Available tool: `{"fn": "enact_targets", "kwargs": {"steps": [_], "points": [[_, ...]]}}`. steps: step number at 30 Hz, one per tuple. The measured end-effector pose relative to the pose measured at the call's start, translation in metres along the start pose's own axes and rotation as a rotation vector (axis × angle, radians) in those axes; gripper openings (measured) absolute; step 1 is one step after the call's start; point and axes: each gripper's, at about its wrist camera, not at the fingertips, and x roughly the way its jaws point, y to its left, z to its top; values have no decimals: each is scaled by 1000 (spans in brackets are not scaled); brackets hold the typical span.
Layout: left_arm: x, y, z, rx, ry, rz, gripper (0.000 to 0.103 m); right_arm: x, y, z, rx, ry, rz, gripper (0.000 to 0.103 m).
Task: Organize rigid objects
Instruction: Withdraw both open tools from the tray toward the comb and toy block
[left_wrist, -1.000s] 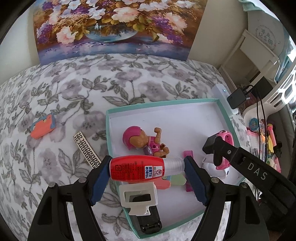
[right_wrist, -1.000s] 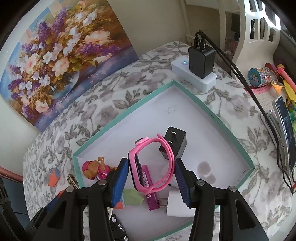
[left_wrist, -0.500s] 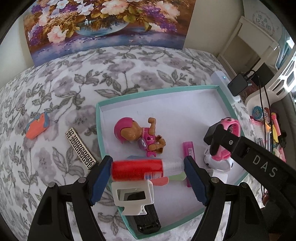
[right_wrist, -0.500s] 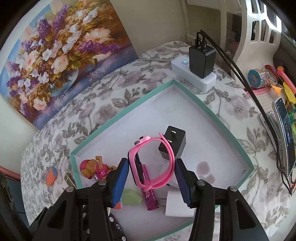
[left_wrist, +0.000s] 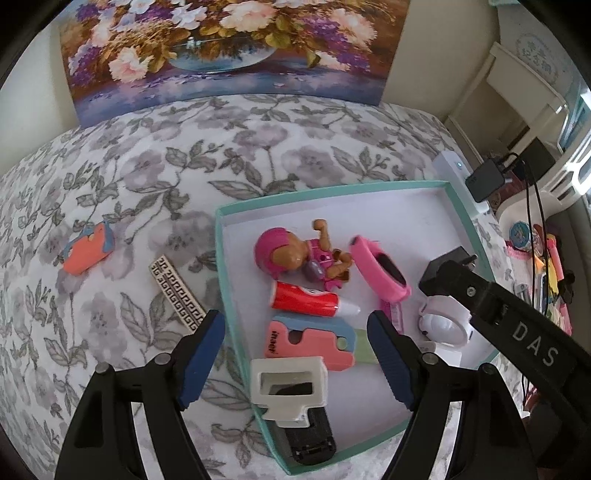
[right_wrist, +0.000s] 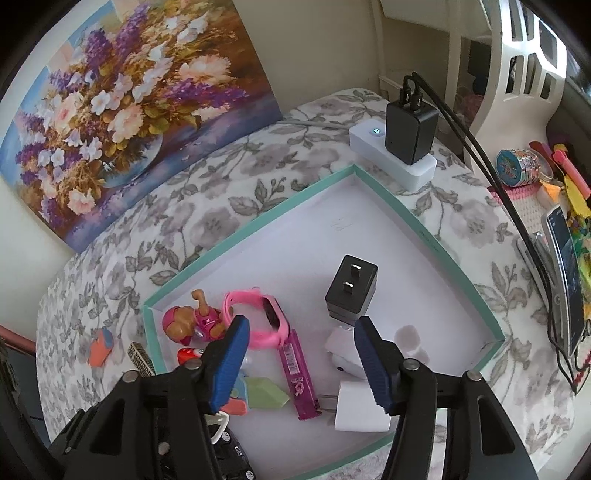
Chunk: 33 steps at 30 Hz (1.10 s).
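Observation:
A teal-rimmed white tray (left_wrist: 332, 190) (right_wrist: 258, 221) lies on the floral cloth. In it are a red tube (left_wrist: 306, 304), a pink watch (left_wrist: 380, 267) (right_wrist: 266, 317), a pink toy dog (left_wrist: 291, 254) (right_wrist: 192, 323), a pink and blue case (left_wrist: 310, 343), a black plug (right_wrist: 351, 291) and a white plug (right_wrist: 362, 406). My left gripper (left_wrist: 295, 360) is open and empty above the tray's near left part. My right gripper (right_wrist: 299, 363) is open and empty above the tray's near side. An orange case (left_wrist: 86, 249) and a patterned strip (left_wrist: 177, 295) lie on the cloth left of the tray.
A flower painting (left_wrist: 221, 48) leans on the wall at the back. A white power strip with a black charger (right_wrist: 406, 147) and cables sits past the tray's far right corner. Tape rolls, pens and a phone (right_wrist: 565, 280) crowd the right edge.
My left gripper opened and let go of the red tube, which now lies in the tray. My right gripper opened and let go of the pink watch, which now lies by the toy dog.

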Motion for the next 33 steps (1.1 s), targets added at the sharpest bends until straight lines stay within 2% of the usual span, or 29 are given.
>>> {"fn": "enact_targets", "kwargs": {"steps": [6,8,12,15,18,20,22,25,26,29,33], "points": [[-1,39,7,-96,0,34,82,-3,16,-2,-39,-13,-4,63],[-5,61,9,-149,-9,57,89,-3,25,-4,-61,-15,1,63],[-12,110,11,-270,-28,99,91,-4,50,-10,-113,-18,13,64],[-19,149,8,-359,-34,170,93,-5,69,-16,-145,-24,16,65],[-27,187,1,-453,-37,247,95,-4,93,-24,-189,-27,32,71],[-34,213,-6,-523,-51,265,95,-3,111,-29,-225,-28,37,72],[-40,234,-12,-581,-60,275,96,-2,124,-34,-246,-25,43,79],[-51,259,-20,-649,-81,319,100,0,142,-42,-278,-25,62,85],[-54,265,-23,-669,-88,326,100,1,149,-45,-293,-25,64,86],[-63,283,-29,-727,-108,323,100,1,164,-53,-322,-27,82,103],[-69,296,-34,-762,-119,323,101,1,182,-60,-361,-32,93,103]]}}
